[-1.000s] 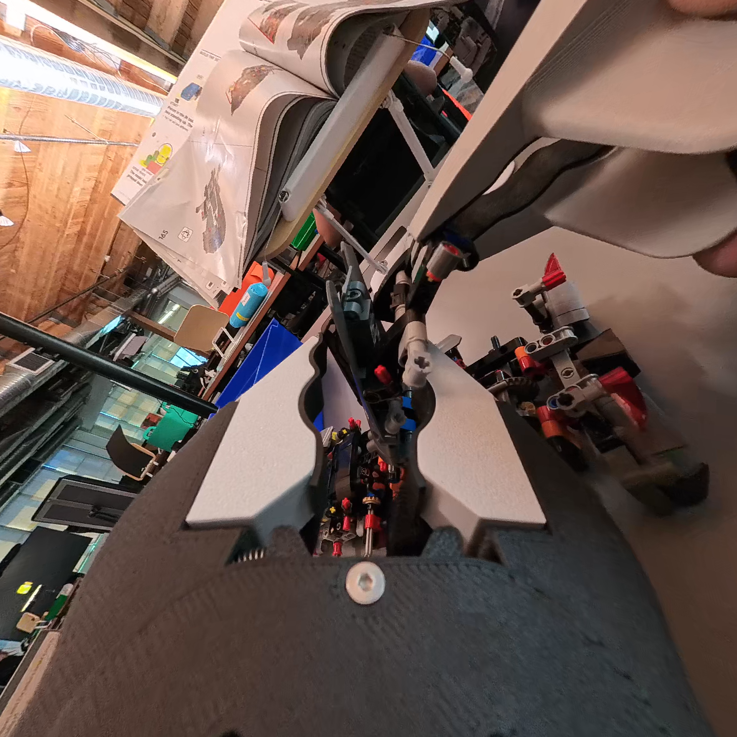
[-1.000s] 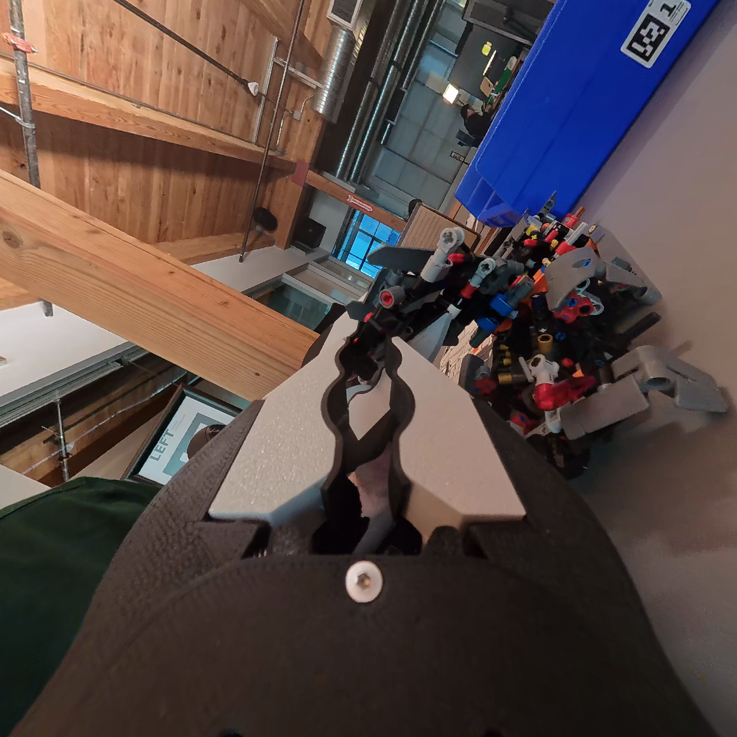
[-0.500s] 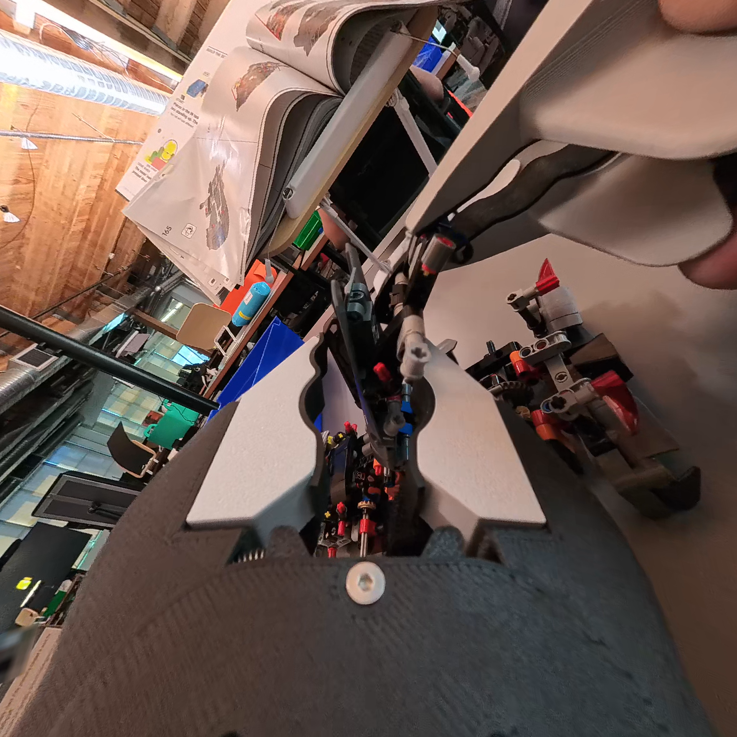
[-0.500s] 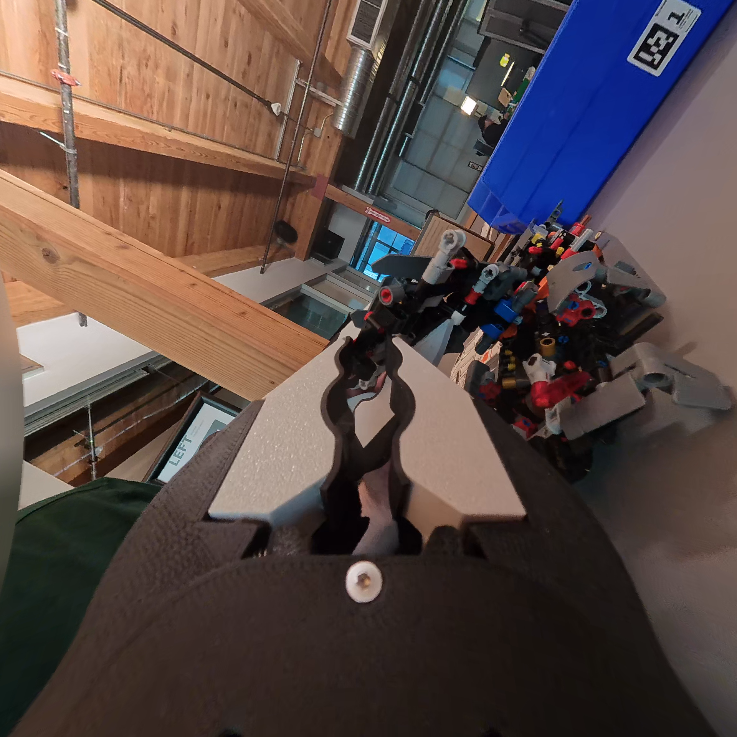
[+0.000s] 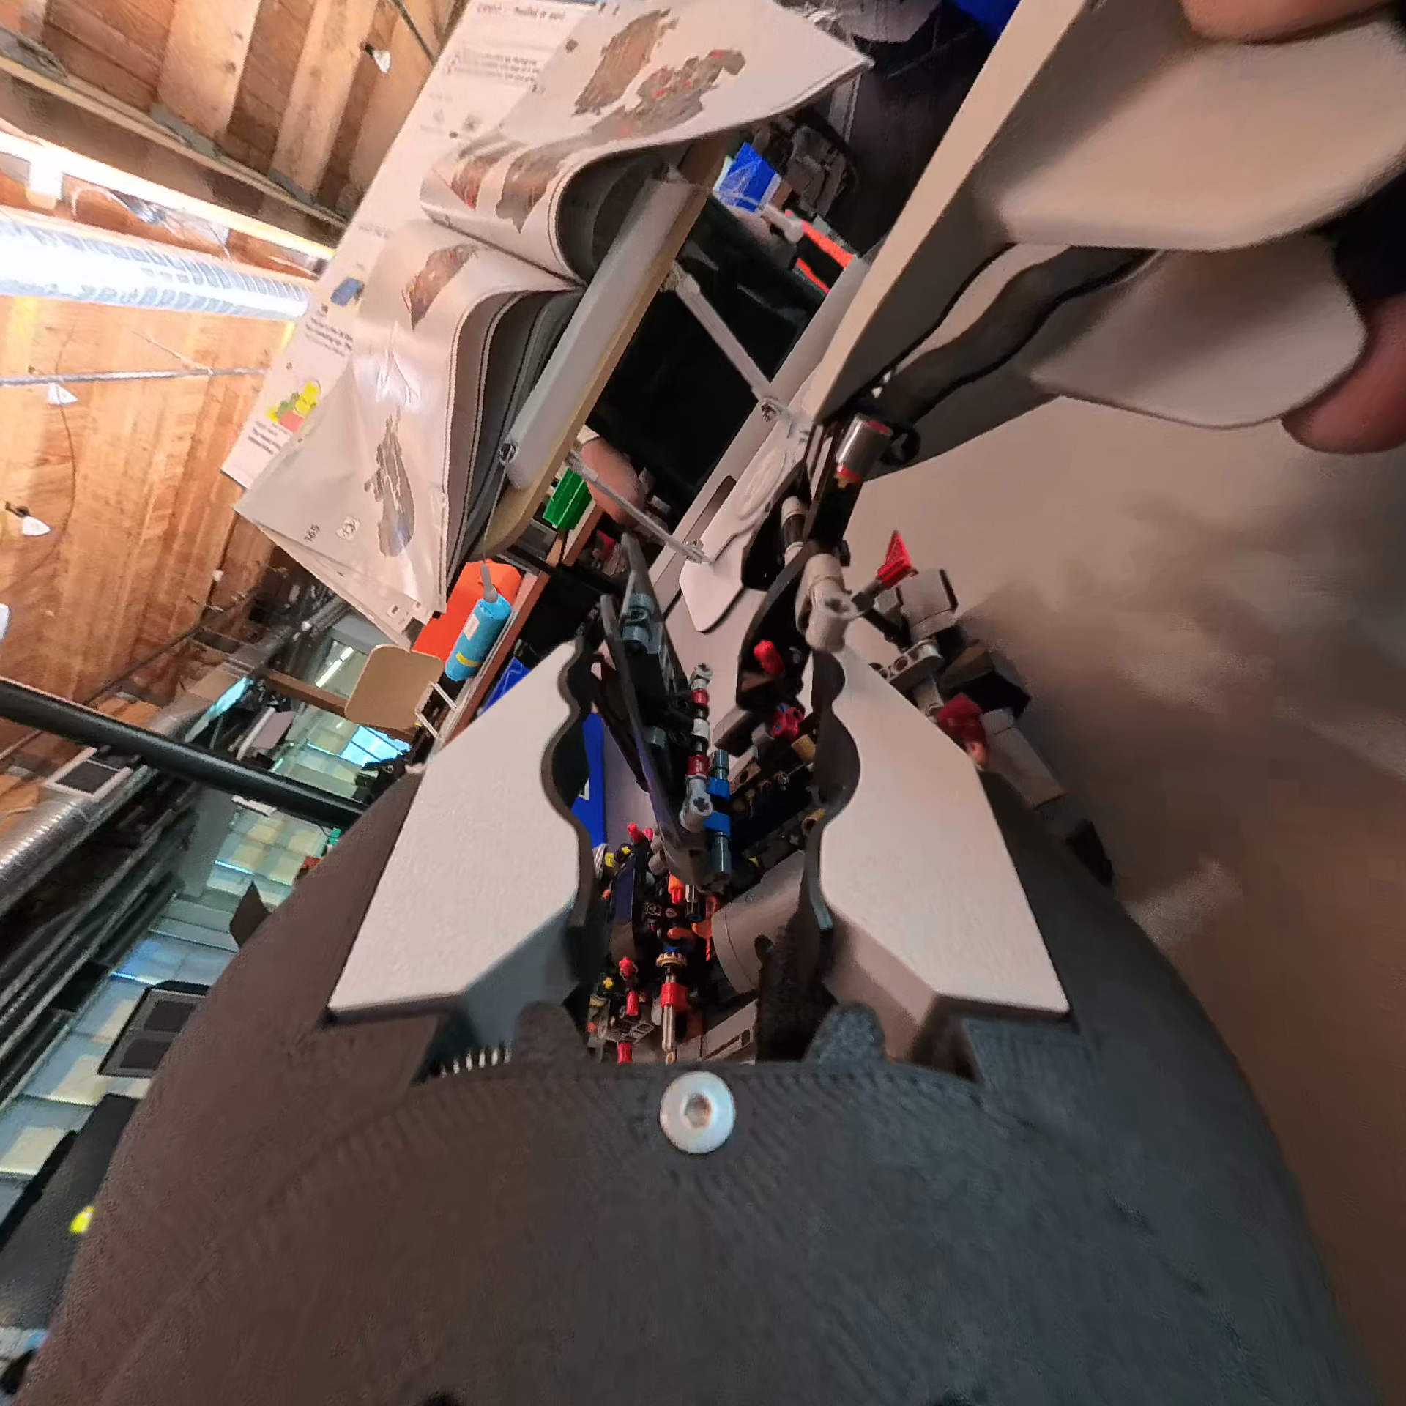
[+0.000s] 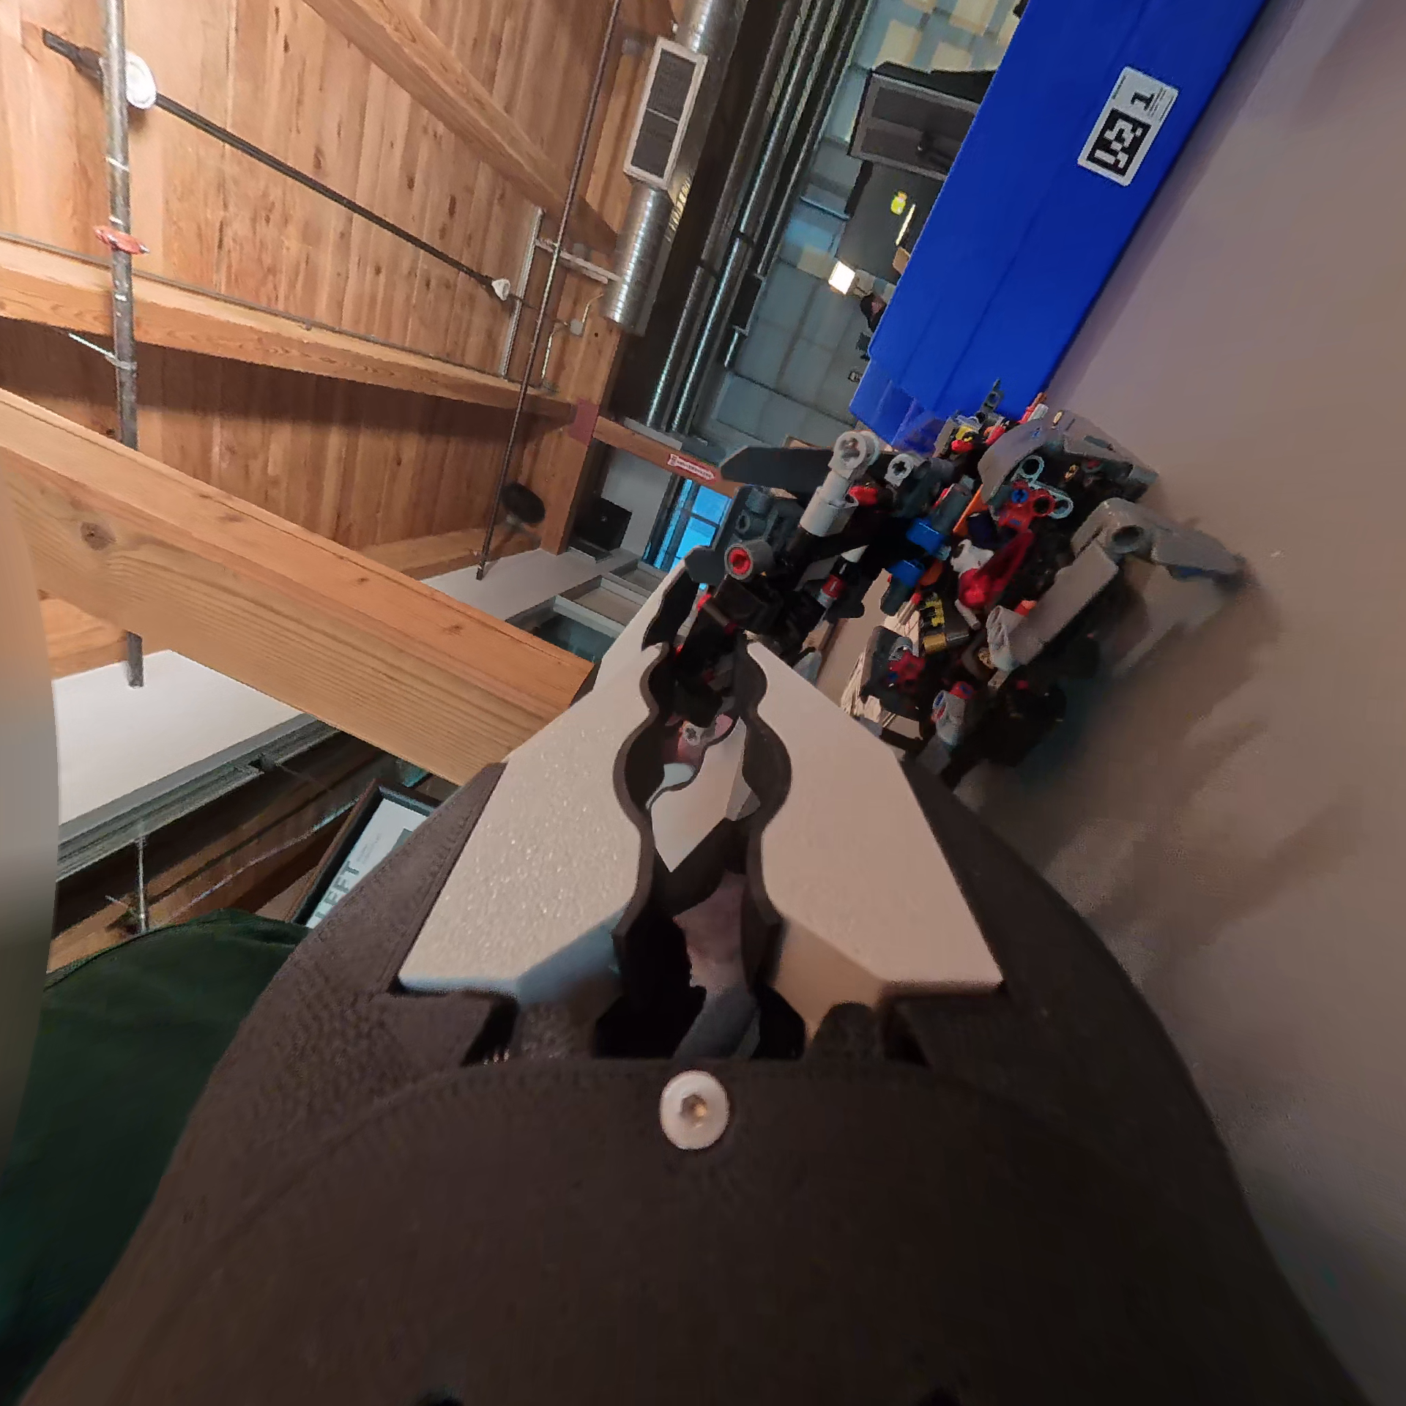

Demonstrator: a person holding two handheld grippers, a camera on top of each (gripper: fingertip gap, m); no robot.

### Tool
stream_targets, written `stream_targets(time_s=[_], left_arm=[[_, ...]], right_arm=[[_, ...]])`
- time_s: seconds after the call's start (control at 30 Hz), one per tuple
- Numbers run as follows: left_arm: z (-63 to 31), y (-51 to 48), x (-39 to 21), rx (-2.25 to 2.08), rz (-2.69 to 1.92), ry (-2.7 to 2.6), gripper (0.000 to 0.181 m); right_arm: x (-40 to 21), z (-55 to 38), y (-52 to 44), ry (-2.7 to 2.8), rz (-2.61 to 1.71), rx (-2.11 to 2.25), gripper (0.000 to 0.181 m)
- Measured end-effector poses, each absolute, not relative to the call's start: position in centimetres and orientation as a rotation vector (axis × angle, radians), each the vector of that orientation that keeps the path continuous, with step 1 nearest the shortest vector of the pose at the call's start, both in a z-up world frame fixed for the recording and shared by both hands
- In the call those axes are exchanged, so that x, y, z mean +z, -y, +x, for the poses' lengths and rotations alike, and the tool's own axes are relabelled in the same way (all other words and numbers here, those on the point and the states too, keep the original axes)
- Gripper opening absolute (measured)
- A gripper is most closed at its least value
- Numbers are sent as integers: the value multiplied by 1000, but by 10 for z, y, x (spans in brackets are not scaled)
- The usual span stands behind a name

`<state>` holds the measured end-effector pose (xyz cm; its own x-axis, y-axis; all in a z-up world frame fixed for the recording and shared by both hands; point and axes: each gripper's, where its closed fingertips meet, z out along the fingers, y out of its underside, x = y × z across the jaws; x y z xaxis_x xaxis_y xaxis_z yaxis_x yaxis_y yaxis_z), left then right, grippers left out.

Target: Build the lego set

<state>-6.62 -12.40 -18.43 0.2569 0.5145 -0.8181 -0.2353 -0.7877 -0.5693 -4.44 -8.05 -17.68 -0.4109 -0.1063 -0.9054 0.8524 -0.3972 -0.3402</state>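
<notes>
— What have your two tools got hold of?

— My right gripper (image 6: 704,669) is clenched on a black arm of the lego model (image 6: 791,532), lifting that end; my left gripper (image 5: 696,669) stands spread, its fingers either side of the model's dark parts, and I cannot tell whether they touch.

— Where is the model?

— On the grey table (image 6: 1255,685), just before the blue bin (image 6: 1027,228); the instruction booklet (image 5: 426,365) lies open behind it.

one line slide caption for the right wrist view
Right gripper shut on the lego model on the grey table.
</notes>
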Motion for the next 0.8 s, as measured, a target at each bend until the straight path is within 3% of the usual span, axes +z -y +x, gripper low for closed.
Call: stream_targets(time_s=[0.4,0.8], left_arm=[[-25,80,-162,1523,-1877,46,19],[-21,67,-145,1448,-1824,105,17]], right_arm=[[-149,-12,48,-1023,1046,-2028,12],[-134,-8,34,-969,974,-2125,12]])
